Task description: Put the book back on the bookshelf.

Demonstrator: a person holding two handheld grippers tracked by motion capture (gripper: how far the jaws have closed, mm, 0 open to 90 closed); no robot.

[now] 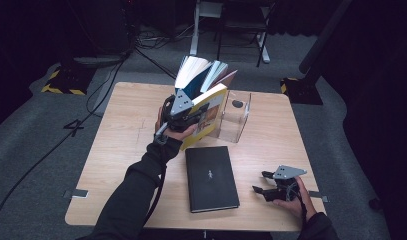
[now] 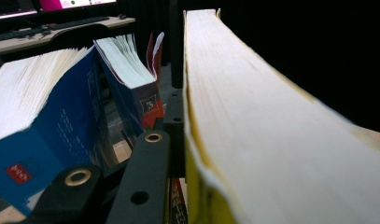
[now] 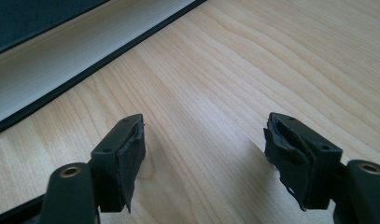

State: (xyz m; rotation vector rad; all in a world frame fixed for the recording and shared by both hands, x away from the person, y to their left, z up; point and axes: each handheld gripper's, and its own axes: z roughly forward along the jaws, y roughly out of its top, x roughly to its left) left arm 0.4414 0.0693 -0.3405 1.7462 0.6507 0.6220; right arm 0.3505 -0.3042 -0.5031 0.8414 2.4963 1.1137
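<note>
Two grippers, one yellow book (image 1: 211,112) lifted beside the clear stand (image 1: 236,120).
The left gripper (image 1: 183,117) clamps the yellow book above the table (image 1: 126,150); the right gripper (image 3: 204,154) hovers with jaws apart near the black book (image 1: 211,177).

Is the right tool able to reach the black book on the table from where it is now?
Probably yes. The right tool sits open just beside the black book, with bare table between them and nothing held.

Closed book (image 1: 211,178) lies flat near the front of the desk (image 1: 121,165). Behind it sits a clear stand (image 1: 236,117) with a few books (image 1: 198,75) leaning in it (left side), one thick book (image 1: 208,115) in front of those.
</note>
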